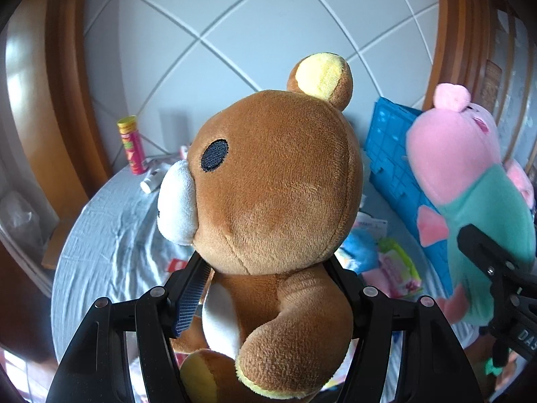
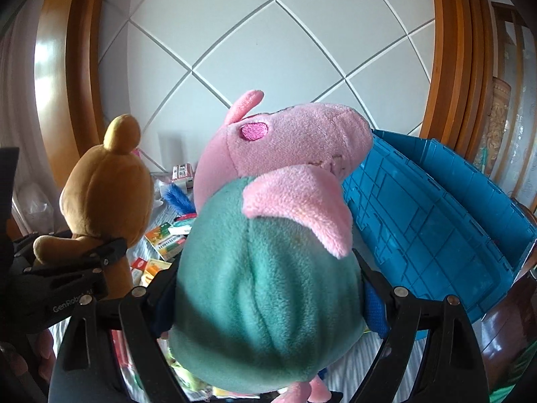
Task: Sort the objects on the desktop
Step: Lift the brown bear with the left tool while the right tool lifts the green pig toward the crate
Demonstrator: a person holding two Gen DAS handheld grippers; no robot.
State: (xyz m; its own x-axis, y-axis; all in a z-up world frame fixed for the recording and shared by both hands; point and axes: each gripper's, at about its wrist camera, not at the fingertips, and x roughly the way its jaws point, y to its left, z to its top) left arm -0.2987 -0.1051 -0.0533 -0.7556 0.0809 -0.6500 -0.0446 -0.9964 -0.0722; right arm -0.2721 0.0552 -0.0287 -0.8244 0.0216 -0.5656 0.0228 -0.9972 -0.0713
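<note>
While the left gripper [image 1: 265, 288] pinches the brown bear plush [image 1: 275, 181] above the table [image 1: 100, 221], the right gripper [image 2: 265, 288] clamps the pink pig plush [image 2: 268, 235] (teal-bodied) beside the blue crate [image 2: 436, 215] near the table's right edge.

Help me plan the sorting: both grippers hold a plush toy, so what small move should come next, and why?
Probably carry the pig plush, clamped in the right gripper, rightward over the open blue crate. The crate sits just beside it, while the left gripper holds the bear plush farther away.

Home room; wood-framed padded wall [image 2: 268, 50]; cloth-covered table [image 1: 110, 208]
</note>
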